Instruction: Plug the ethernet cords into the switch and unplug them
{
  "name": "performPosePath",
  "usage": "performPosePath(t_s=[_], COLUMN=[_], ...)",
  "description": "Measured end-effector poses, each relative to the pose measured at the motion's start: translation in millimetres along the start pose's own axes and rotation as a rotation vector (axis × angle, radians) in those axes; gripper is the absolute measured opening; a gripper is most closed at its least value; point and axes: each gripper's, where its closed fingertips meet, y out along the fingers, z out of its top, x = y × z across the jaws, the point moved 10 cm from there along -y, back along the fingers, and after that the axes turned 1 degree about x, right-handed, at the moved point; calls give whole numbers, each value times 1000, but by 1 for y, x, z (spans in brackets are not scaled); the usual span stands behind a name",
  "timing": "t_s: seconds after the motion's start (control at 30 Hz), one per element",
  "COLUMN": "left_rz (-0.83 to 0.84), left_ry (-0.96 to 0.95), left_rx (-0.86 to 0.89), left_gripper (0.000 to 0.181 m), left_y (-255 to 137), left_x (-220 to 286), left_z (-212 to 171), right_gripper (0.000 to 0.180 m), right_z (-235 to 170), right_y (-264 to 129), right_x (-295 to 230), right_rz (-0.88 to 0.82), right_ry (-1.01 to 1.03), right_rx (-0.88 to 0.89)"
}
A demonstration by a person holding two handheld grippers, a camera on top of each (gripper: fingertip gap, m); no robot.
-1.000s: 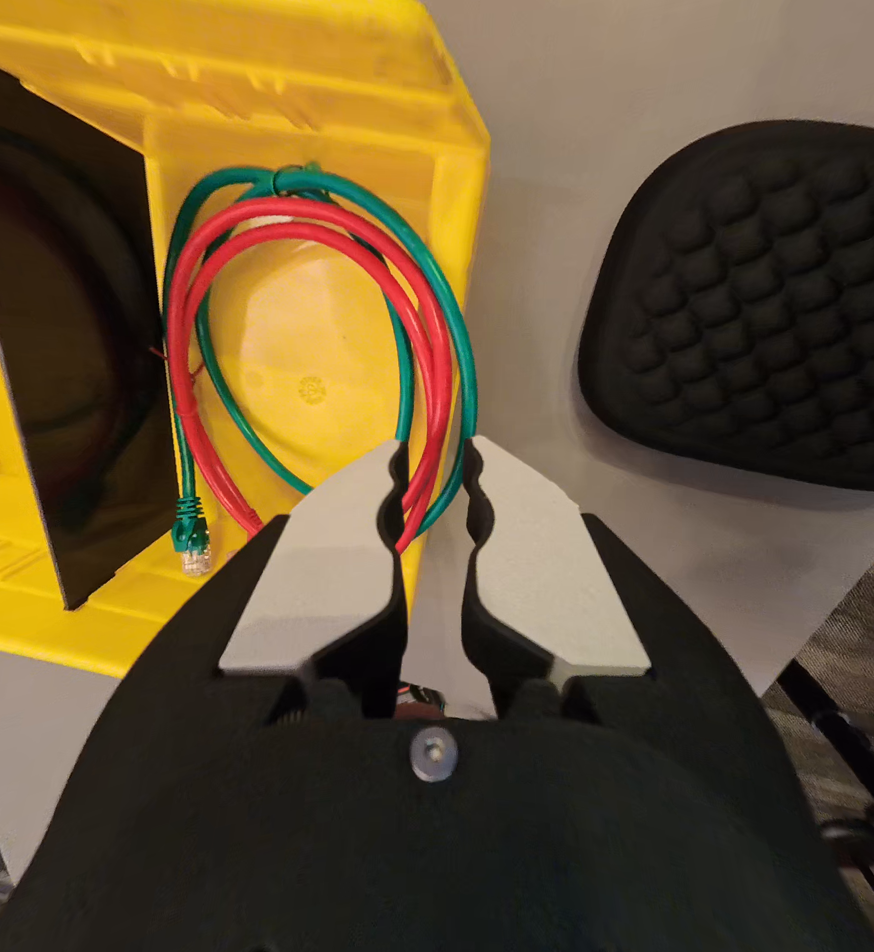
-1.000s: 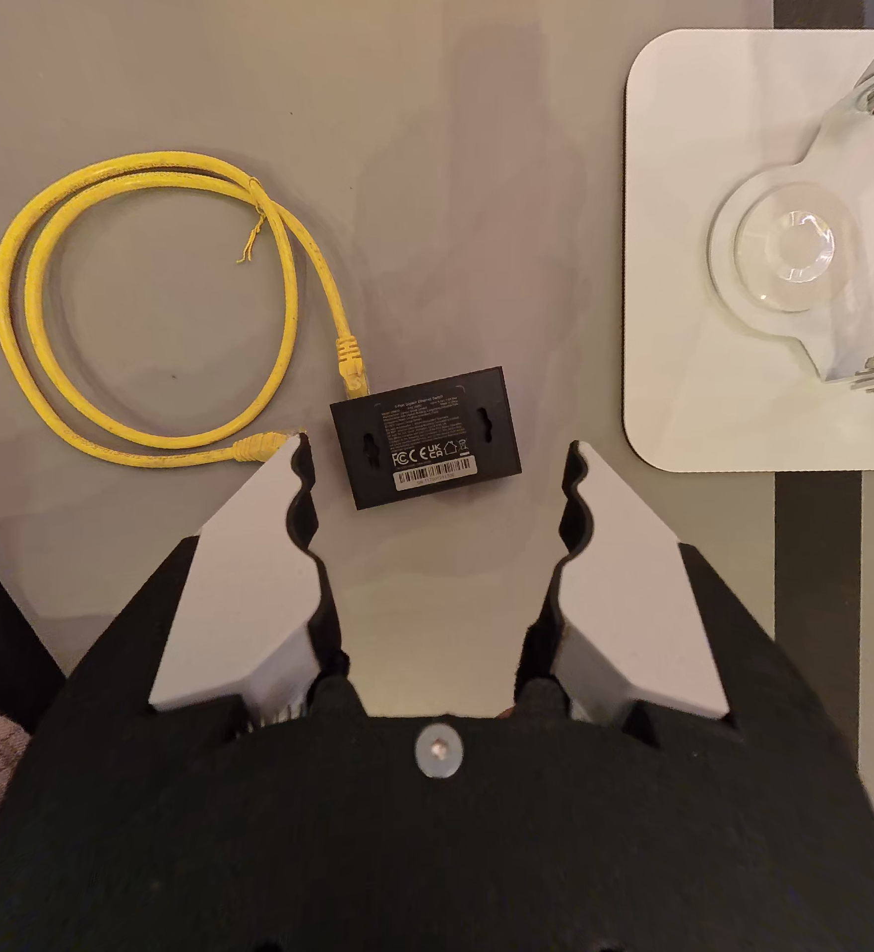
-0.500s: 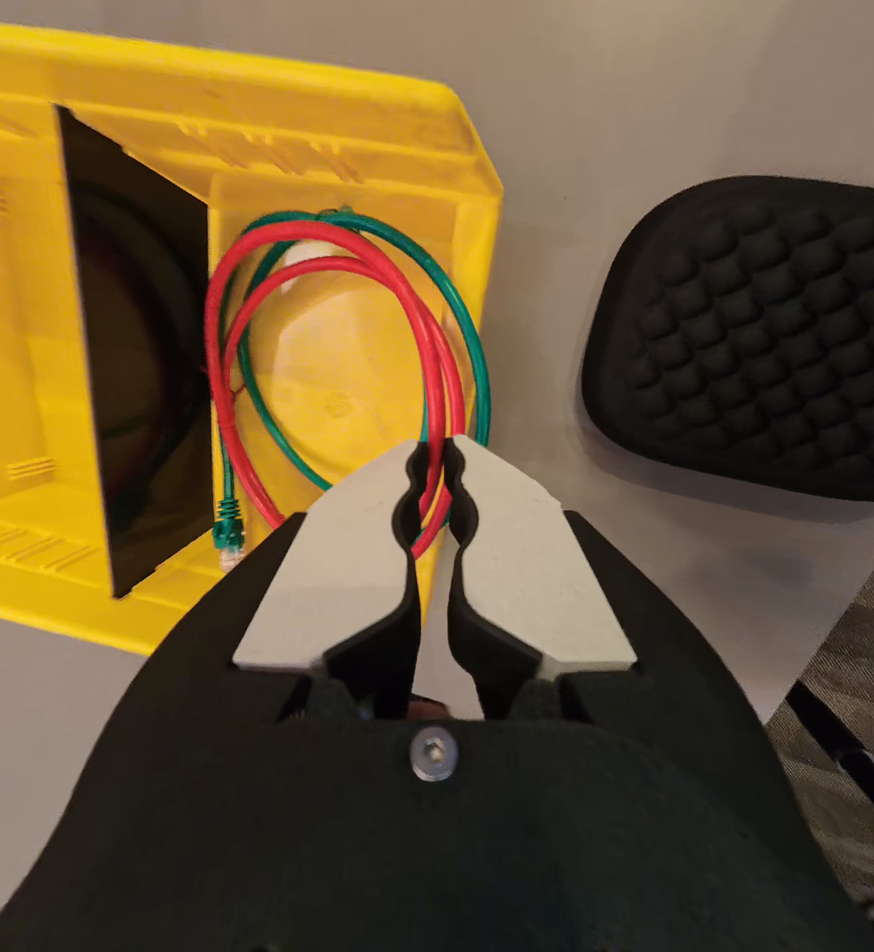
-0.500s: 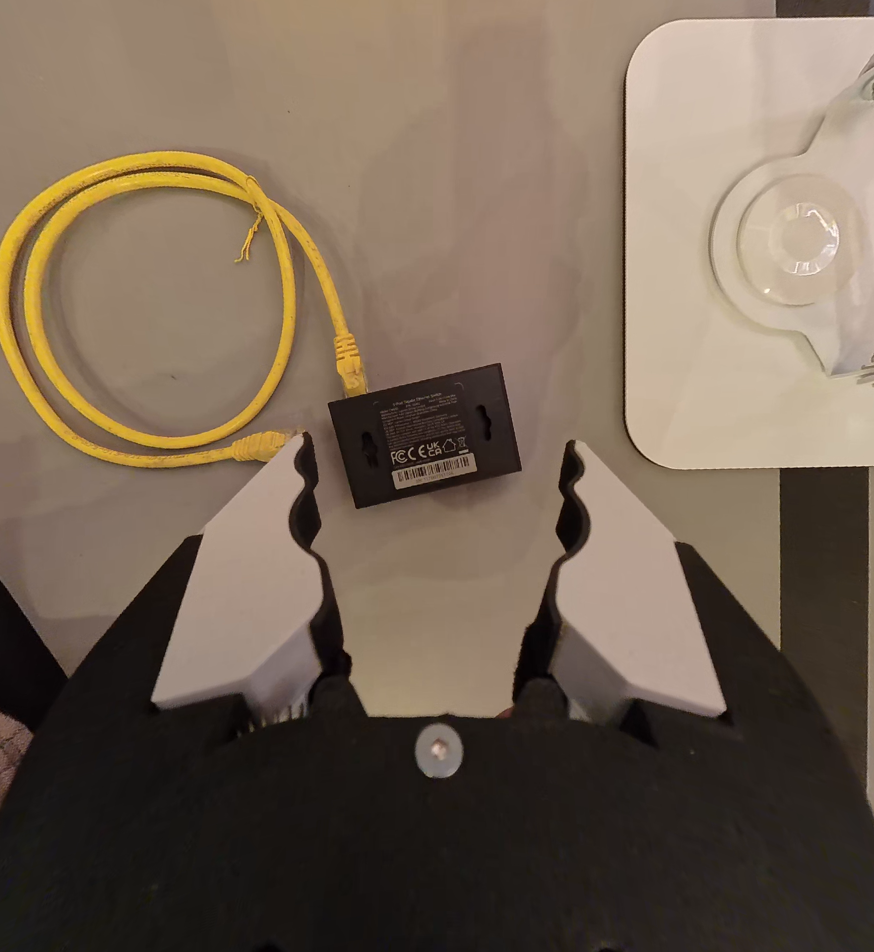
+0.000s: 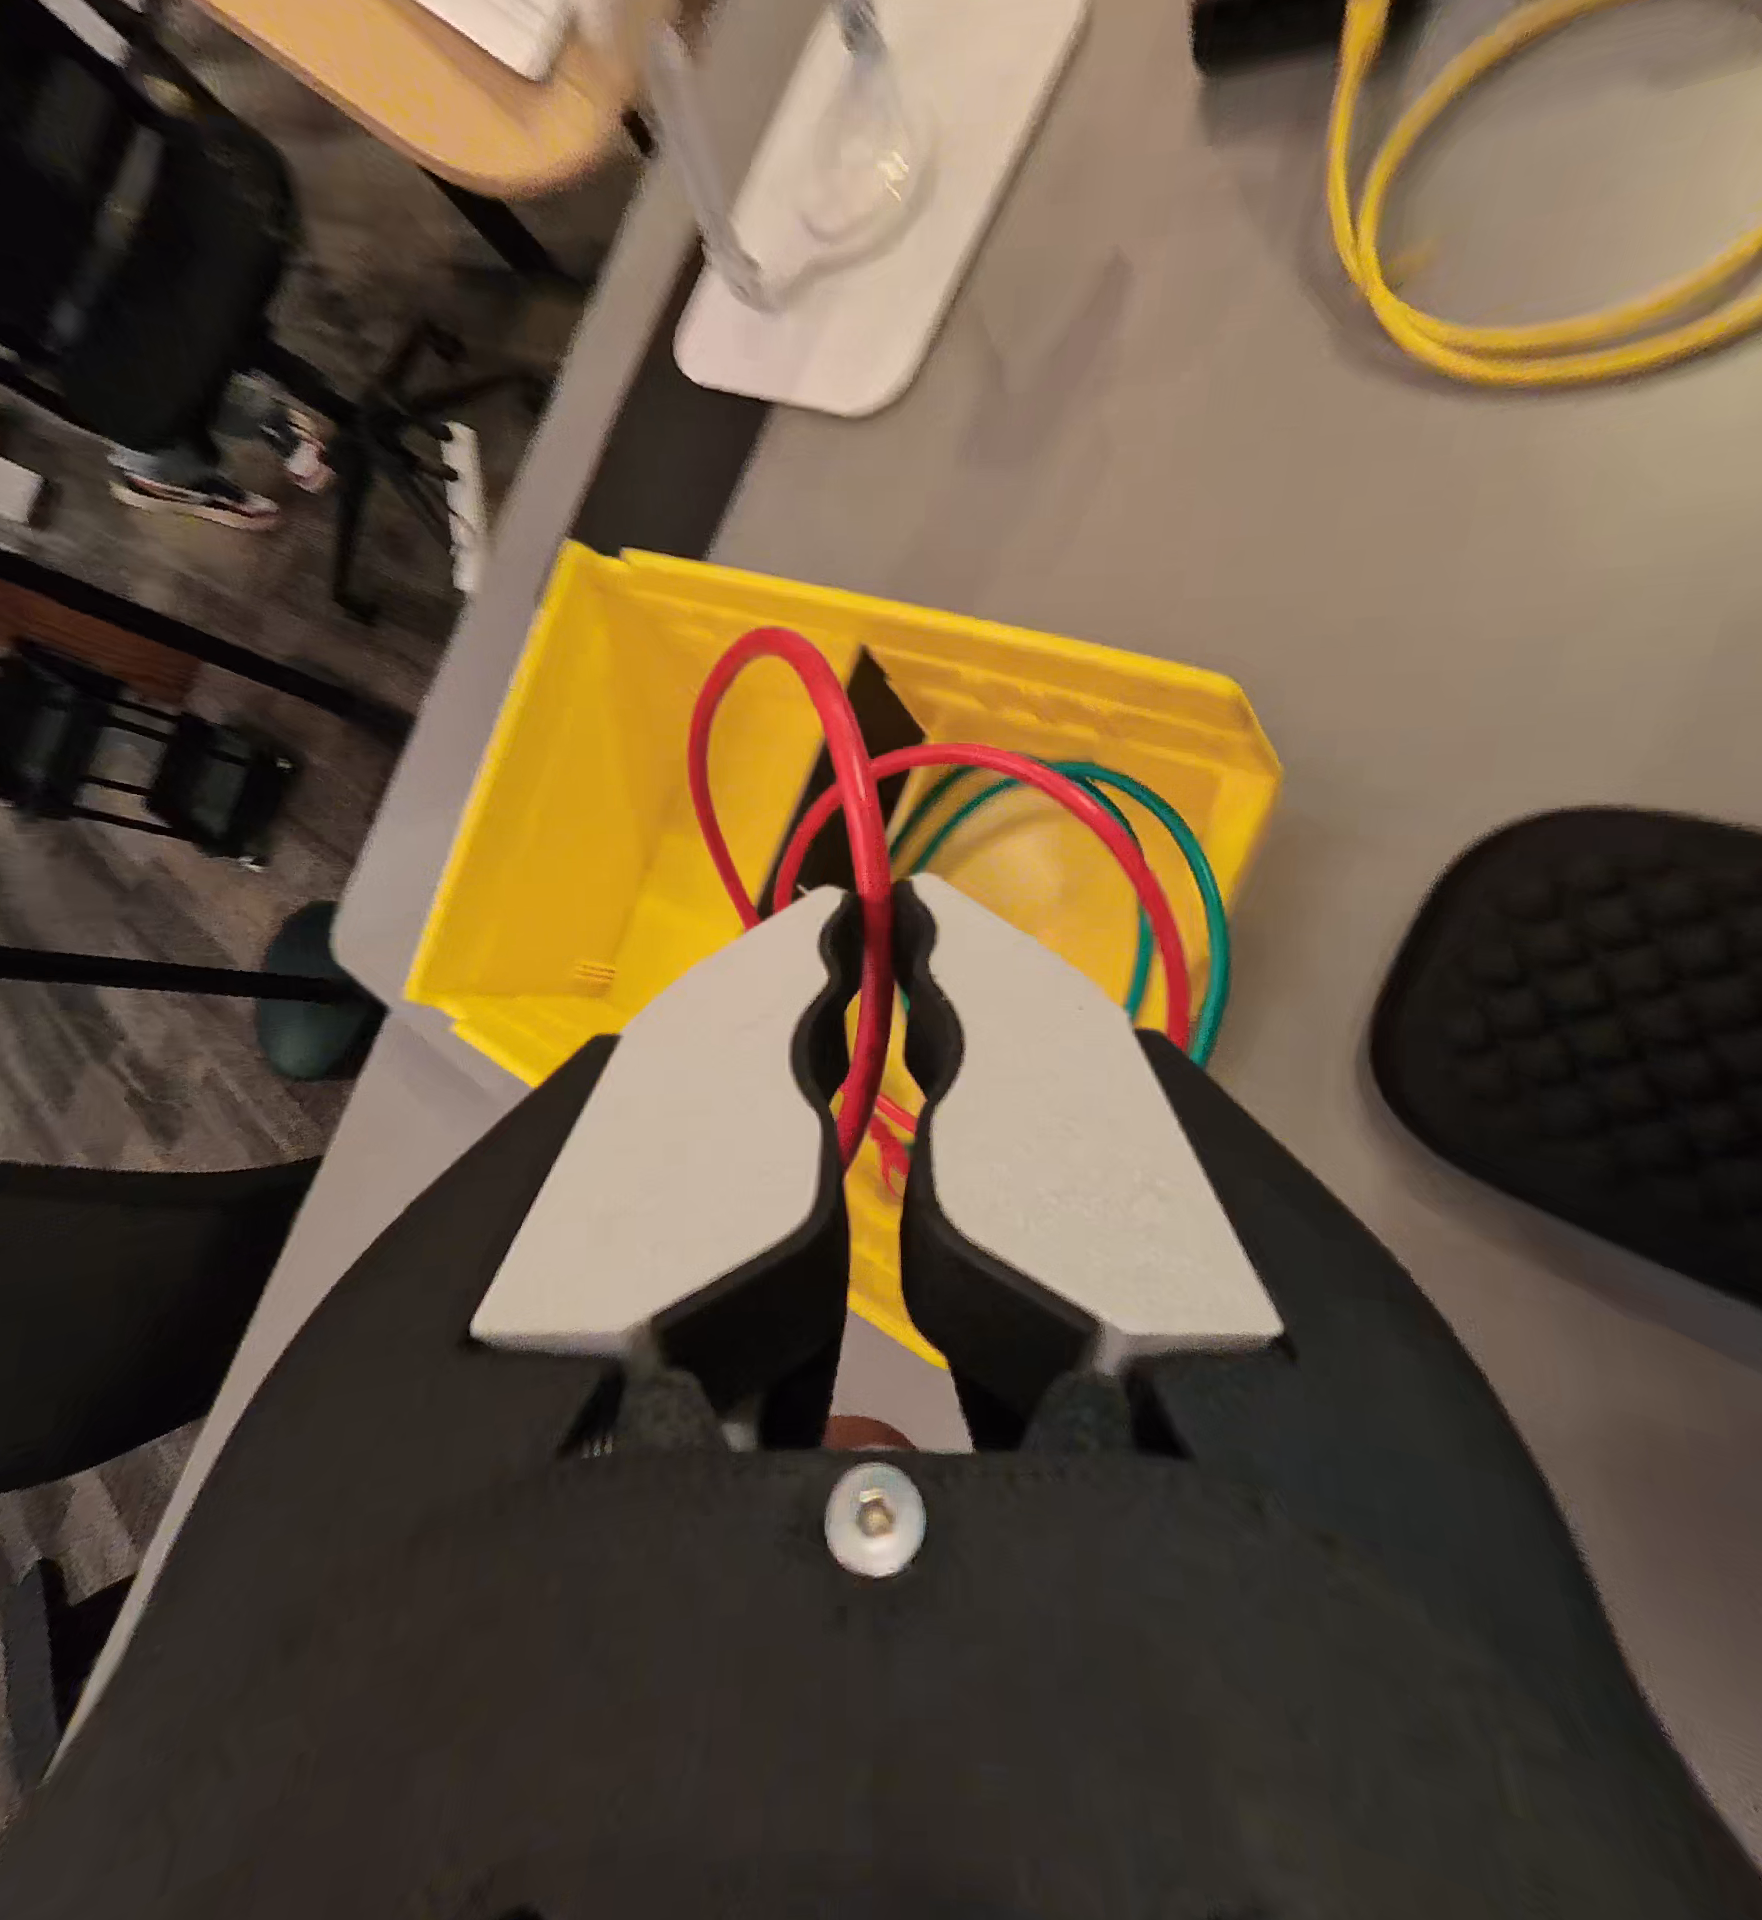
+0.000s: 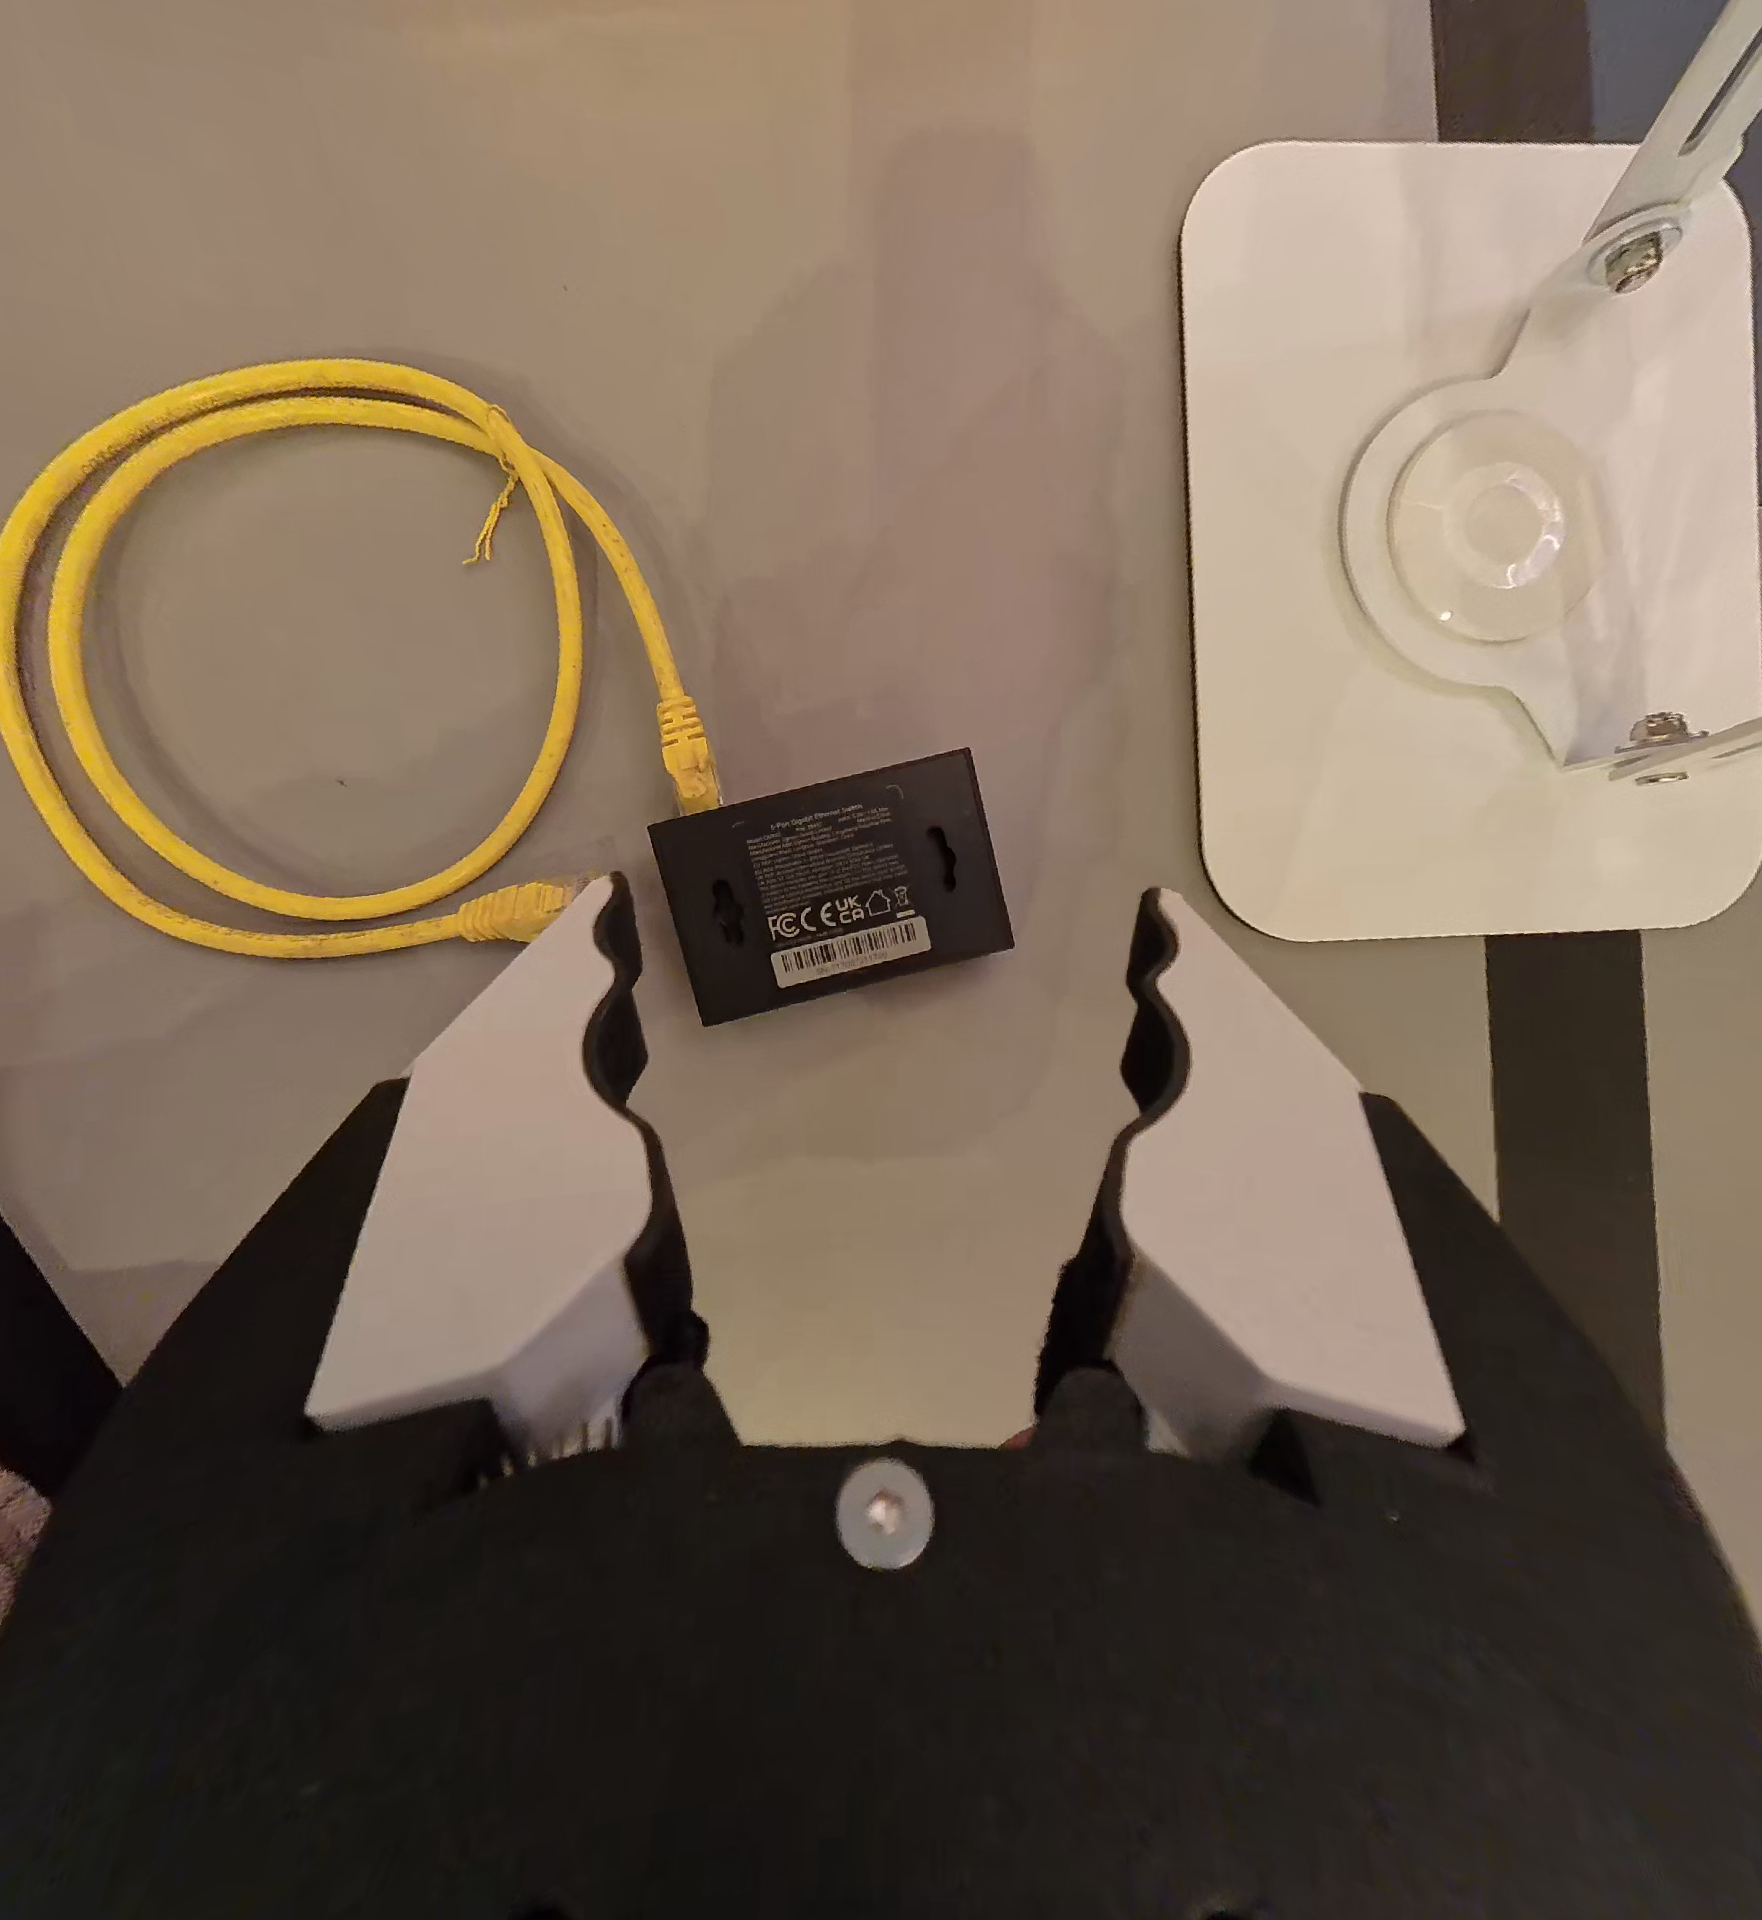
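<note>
Since a second ago the left gripper (image 5: pixel 872 914) has clamped onto the red cord (image 5: pixel 1012 769) and lifted it over the yellow bin (image 5: pixel 565 831), while the wide-open right gripper (image 6: pixel 882 914) hovers right by the switch (image 6: pixel 830 883), so the cord has to travel toward it.

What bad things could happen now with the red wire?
1. The left gripper pinches only the red cord, which loops with the green cord in the bin; lifting may drag the green one along.
2. The switch lies loose, one yellow cord end at it; the open right gripper isn't holding it, so plugging may push it.
</note>
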Motion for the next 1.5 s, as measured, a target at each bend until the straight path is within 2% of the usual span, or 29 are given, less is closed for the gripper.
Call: performPosePath(t_s=[0.03, 0.23, 0.47, 0.7, 0.87, 1.03, 1.27, 1.5], left_rz=[32, 204, 243, 19, -146, -298, -424, -460], left_ry=[-12, -28, -35, 84, 194, 289, 302, 304], left_rx=[23, 126, 330, 593, 678, 781, 888, 897], left_gripper=[6, 6, 6, 6, 6, 5, 5, 5], left_y=[-4, -26, -48, -40, -4, 36, 81, 93], left_x=[-3, -14, -19, -4, 9, 29, 42, 43], left_z=[3, 27, 72, 134, 174, 204, 201, 189], right_gripper=[94, 93, 92, 87, 83, 82, 78, 72], right_z=[1, 11, 37, 75, 88, 83, 71, 70], right_y=[-1, -15, -42, -55, -64, -83, -99, -94], right_x=[0, 0, -7, -27, -38, -35, -32, -30], right_rz=[-10, -73, -159, -161, -132, -143, -120, -86], right_ry=[-3, -25, -81, -168, -207, -180, -180, -186], right_rx=[6, 84, 268, 450, 553, 679, 792, 808])
